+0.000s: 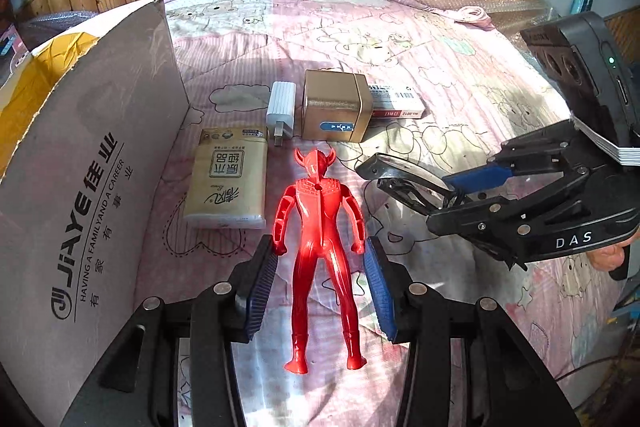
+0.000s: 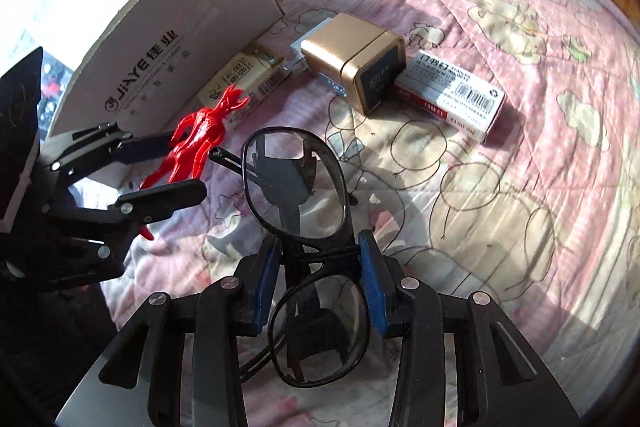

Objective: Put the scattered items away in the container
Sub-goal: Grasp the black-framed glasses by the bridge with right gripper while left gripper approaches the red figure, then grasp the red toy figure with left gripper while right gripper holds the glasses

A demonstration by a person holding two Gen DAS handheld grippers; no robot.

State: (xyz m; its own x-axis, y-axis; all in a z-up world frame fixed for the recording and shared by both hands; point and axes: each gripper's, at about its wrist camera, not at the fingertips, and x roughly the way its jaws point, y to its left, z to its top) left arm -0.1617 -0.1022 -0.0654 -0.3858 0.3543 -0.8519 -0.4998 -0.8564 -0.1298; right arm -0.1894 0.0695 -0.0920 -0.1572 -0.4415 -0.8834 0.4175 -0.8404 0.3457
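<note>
Sunlight falls across a bed [image 1: 460, 75] covered with a pink quilt printed with cartoon bears, backed by wood panelling. On the left side stands a cardboard box [image 1: 100, 163] with its flap raised, printed with the word JIAYE. A red toy figure [image 1: 322, 247] lies face down on the quilt, head pointing away from the left wrist camera. The left claw [image 1: 322, 283] sits open around the figure's waist and legs, one blue pad on each side at about hand level; whether the pads touch the toy cannot be told. Just beyond the figure's head lie a tissue pack [image 1: 230, 183] beside the box wall, a white charger plug [image 1: 281, 109], a gold tin [image 1: 334, 107] and, partly behind the tin, a small white and red staple box [image 1: 396, 101]. The tin sits between the plug and the staple box, close against both. To the right of the figure, the right claw [image 2: 320, 279] grips a pair of black-framed glasses [image 2: 298, 183] at the bridge between the two lenses, its blue pads closed against the frame. One lens sticks out ahead of the pads and the other lies back between the fingers. The glasses are held above the quilt, near the toy figure and well apart from the cardboard box opening.
</note>
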